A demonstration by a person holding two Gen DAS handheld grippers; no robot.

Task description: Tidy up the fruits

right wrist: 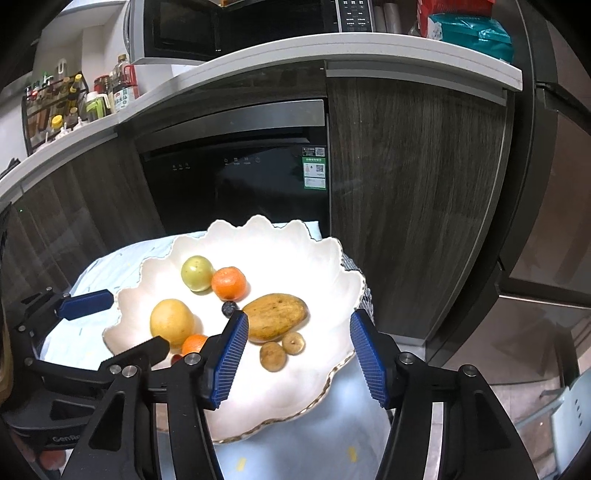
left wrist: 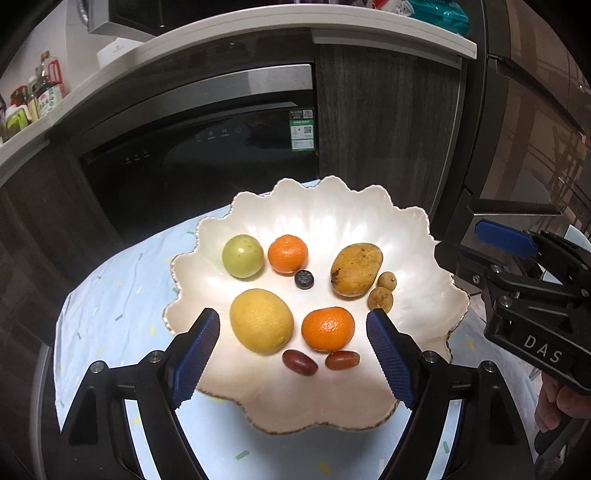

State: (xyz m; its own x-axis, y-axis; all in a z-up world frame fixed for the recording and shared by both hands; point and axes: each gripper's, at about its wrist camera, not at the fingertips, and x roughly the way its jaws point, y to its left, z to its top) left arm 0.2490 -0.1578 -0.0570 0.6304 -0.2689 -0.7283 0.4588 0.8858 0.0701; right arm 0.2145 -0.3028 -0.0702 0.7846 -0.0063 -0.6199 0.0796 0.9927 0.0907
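Observation:
A white scalloped plate holds all the fruit: a green round fruit, two oranges, a blueberry, a mango, two longans, a lemon and two red grapes. My left gripper hovers open over the plate's near side, its blue pads either side of the lemon and the near orange, touching neither. My right gripper stands open above the mango and longans, holding nothing. Each gripper shows at the edge of the other's view.
The plate rests on a small table under a light blue cloth. Behind it stand a dark built-in appliance and wood-grain cabinets. A counter above carries bottles and a microwave. A hand grips the right tool.

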